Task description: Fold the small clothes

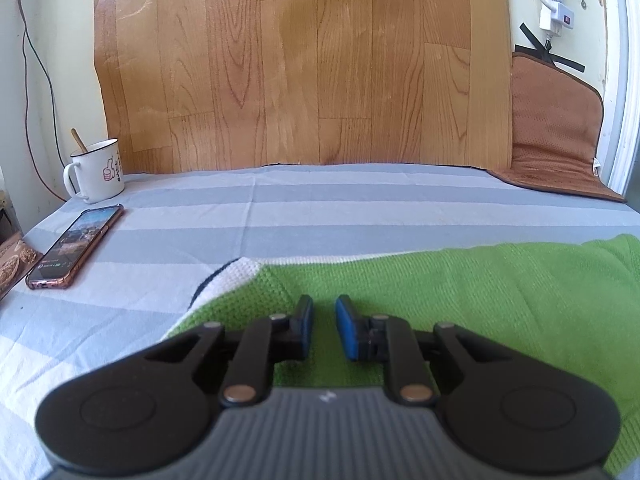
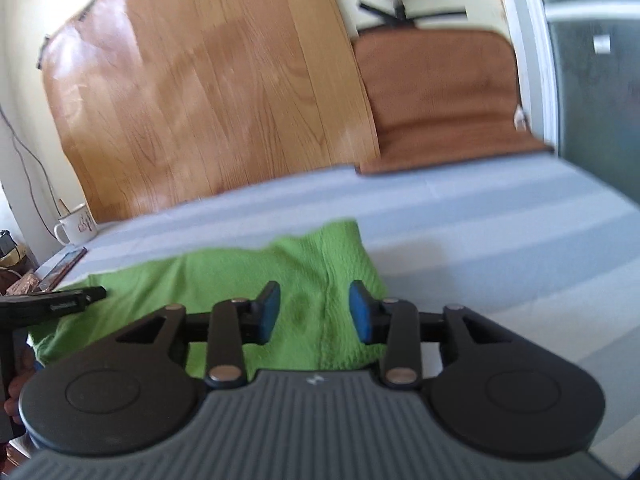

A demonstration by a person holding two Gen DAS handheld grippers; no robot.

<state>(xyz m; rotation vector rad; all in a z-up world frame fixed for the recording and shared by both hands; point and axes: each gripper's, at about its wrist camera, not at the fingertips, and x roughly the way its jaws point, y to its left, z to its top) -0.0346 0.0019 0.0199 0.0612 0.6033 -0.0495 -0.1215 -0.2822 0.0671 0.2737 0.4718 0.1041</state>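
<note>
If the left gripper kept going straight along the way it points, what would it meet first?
Most likely the green garment just ahead of the left gripper, which tilts down over it; beyond lies the striped sheet. Depth is unclear.

Both wrist cams sat low and close over the bed, facing the wood-look panel (image 1: 288, 64); both caught the green garment (image 2: 304, 280) and mug (image 1: 98, 172).
</note>
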